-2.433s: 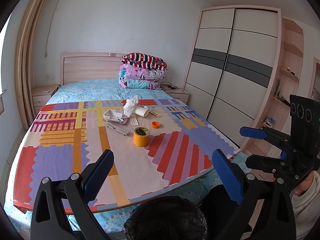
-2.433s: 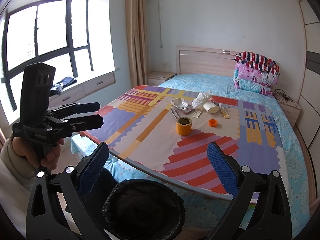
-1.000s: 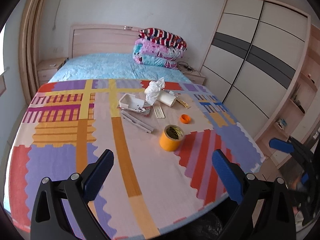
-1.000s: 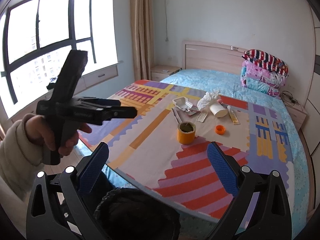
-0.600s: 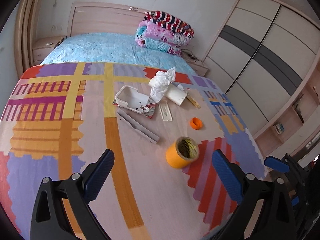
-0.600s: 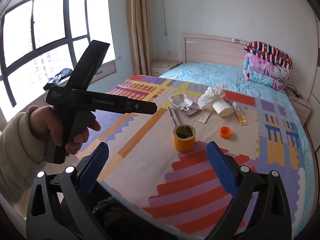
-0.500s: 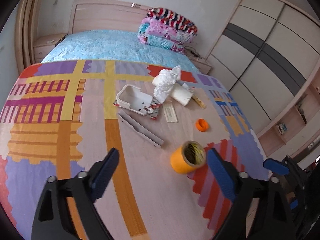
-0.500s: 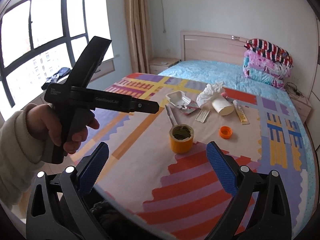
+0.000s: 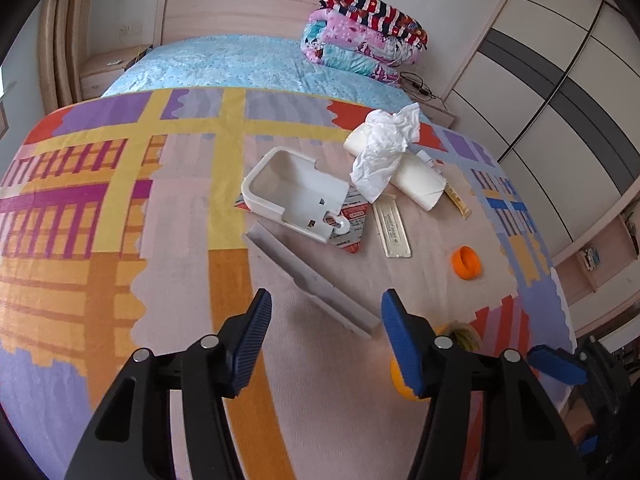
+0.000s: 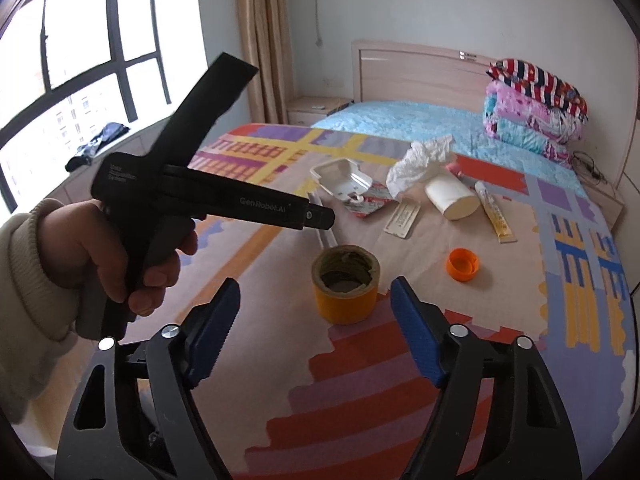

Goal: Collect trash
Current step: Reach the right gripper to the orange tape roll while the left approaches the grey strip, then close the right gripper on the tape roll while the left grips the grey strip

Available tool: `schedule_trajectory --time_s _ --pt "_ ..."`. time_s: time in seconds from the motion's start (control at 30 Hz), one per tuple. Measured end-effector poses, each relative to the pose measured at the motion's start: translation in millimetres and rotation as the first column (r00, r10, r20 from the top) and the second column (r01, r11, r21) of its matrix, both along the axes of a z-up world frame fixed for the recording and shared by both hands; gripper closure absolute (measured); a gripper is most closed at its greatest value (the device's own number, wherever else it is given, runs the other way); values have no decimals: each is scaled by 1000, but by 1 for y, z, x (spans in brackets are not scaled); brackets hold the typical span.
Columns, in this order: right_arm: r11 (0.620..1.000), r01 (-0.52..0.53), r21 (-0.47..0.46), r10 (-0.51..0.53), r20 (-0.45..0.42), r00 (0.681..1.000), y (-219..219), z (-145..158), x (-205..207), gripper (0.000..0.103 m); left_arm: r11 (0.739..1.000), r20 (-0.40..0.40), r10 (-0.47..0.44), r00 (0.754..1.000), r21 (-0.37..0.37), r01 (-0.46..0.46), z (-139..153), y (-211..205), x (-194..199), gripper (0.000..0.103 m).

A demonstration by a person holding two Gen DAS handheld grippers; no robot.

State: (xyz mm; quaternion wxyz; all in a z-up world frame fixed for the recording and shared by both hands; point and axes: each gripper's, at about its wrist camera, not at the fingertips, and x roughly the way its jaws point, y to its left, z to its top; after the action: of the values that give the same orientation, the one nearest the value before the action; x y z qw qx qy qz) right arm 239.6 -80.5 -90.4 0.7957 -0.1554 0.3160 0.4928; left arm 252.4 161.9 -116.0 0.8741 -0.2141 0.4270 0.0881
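While both tools narrow with nothing between the pads, left tool [image 9: 326, 322] over grey strip [image 9: 310, 280] at lower centre, right tool [image 10: 316, 312] framing orange tape roll [image 10: 345, 288], jaws apart.

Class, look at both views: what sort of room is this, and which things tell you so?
Most likely a bedroom: a bed with a headboard, folded quilts and a big wardrobe.
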Motion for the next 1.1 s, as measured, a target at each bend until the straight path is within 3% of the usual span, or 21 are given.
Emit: schedule_trajectory --time_s 0.37,0.53,0.67,0.7,0.93,1.1 --pt "999 11 -30 -11 -1 1000 14 -16 11 27 998 -30 -5 1000 70 7 -7 -7 16 48" --pt "999 24 -35 -24 -14 1000 19 -22 13 28 984 -62 0 998 177 11 -9 -13 23 60" --pt "998 49 -44 -50 -19 999 20 -24 15 55 973 -58 7 998 229 7 -12 -18 23 63" --pt "998 54 -41 -55 -22 998 19 -24 16 57 974 -50 6 999 227 5 -12 -19 22 66" --pt "998 51 -28 -51 -31 998 17 -22 10 57 972 -42 12 999 233 -2 -14 -15 6 90" --pt "999 48 -23 -48 -36 998 13 -22 5 57 972 -39 -6 999 234 15 -16 -14 -14 93"
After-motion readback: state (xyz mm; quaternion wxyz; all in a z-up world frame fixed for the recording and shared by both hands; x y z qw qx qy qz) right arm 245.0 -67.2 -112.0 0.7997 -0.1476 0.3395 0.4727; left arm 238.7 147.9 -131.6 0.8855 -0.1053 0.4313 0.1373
